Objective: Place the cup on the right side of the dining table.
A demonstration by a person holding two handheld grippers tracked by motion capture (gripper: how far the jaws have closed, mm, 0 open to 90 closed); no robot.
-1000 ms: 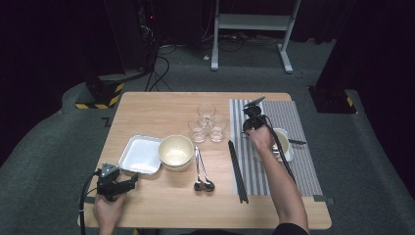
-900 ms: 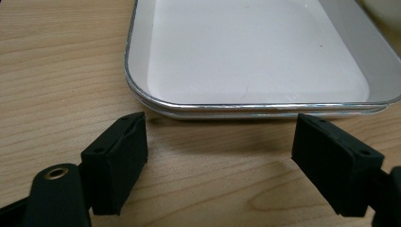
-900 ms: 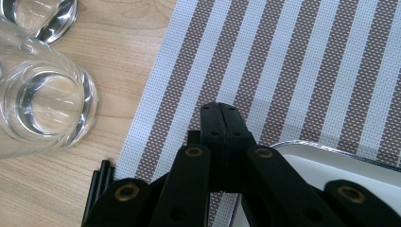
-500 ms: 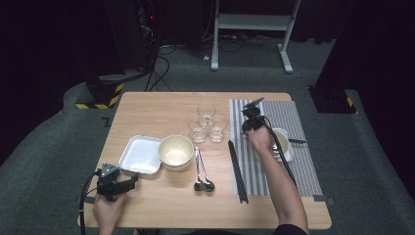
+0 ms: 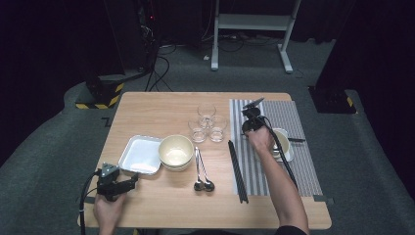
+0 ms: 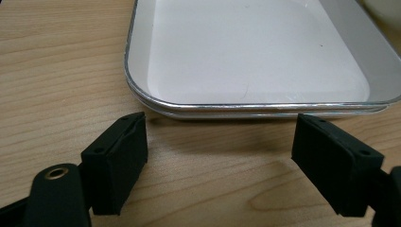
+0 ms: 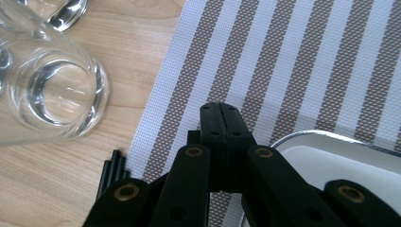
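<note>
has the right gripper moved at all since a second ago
No. In the high view the right gripper sits at the same spot on the striped placemat, beside the three glasses, as before.

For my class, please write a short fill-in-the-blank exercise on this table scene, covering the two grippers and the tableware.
1. The right gripper hovers over the striped placemat with its jaws ____.
2. The left gripper faces the white tray with its jaws ____.
3. Near the placemat stand ____ clear glasses.
4. Two spoons lie between the cream bowl and the black ____.

Missing words: shut; open; three; chopsticks
</note>
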